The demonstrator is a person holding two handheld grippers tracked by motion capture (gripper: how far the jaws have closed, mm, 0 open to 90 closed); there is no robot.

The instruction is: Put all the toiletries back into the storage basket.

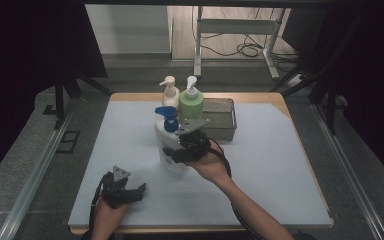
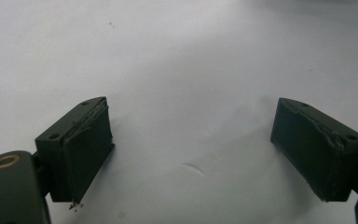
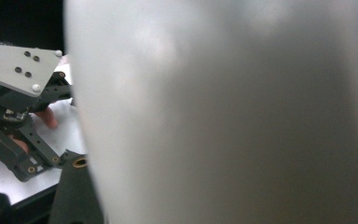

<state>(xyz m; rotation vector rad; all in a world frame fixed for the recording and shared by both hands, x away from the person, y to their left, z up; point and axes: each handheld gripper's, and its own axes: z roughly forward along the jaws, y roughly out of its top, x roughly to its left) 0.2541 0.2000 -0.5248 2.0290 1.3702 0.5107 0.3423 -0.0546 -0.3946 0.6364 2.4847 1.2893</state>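
My right tool (image 1: 176,154) clamps white blue-pump bottle (image 1: 169,150) low on body; top-heavy, may tip. Left tool (image 2: 191,154) wide, empty, on tabletop (image 1: 280,165).

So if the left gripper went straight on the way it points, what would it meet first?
Probably just the pale blue table mat: the left gripper has open jaws with bare mat between and ahead, though depth is unclear.

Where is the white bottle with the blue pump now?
In the high view, the white bottle with the blue pump stands near the table's middle, in the right gripper, just in front of the cream bottle and the green bottle.
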